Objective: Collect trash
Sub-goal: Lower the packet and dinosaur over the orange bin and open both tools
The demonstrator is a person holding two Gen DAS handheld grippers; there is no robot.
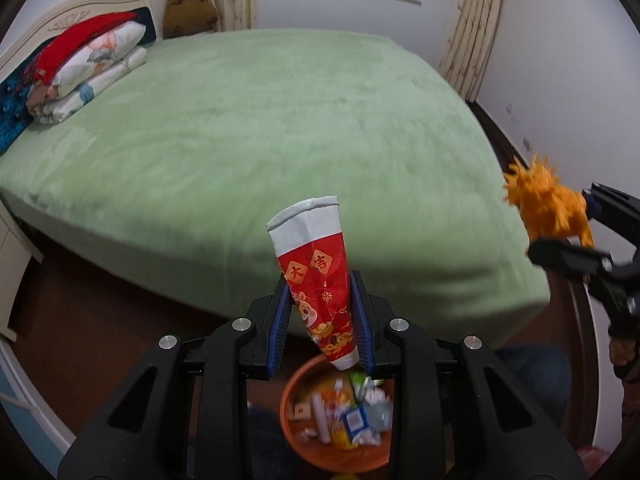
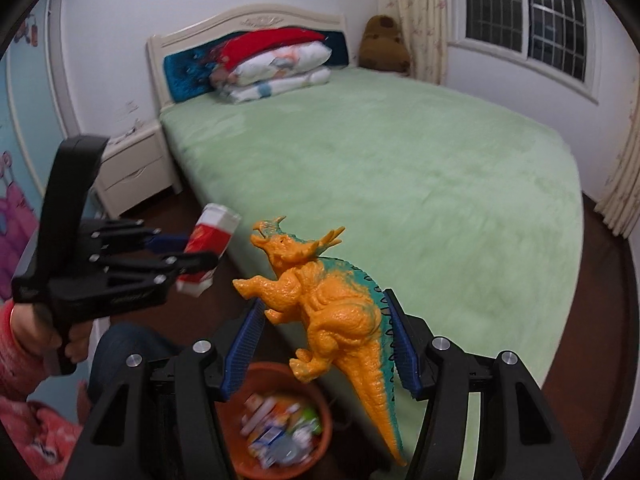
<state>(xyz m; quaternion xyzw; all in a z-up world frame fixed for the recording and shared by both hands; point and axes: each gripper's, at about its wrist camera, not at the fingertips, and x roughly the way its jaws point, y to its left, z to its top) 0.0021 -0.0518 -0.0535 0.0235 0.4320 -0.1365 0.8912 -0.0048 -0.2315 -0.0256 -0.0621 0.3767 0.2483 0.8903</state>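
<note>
Green plush bed (image 1: pixel 280 128) behind; terracotta-orange round bin (image 1: pixel 298 446) of trash below. Orange rubbery dinosaur toy (image 2: pixel 332 312), likely stiff and light, pinched at the belly by right gripper (image 2: pixel 324 344). Crumpled red-and-white paper cup (image 1: pixel 316 276), flimsy, clamped low between left gripper (image 1: pixel 322 320) fingers.

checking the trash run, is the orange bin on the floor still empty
No, the orange bin already holds a jumble of wrappers and small packets, seen below the red paper cup in the left gripper.

L gripper (image 1: pixel 322 320): fingers clamped, tilted down | R gripper (image 2: pixel 324 344): fingers half-spread, gripping, tilted down
</note>
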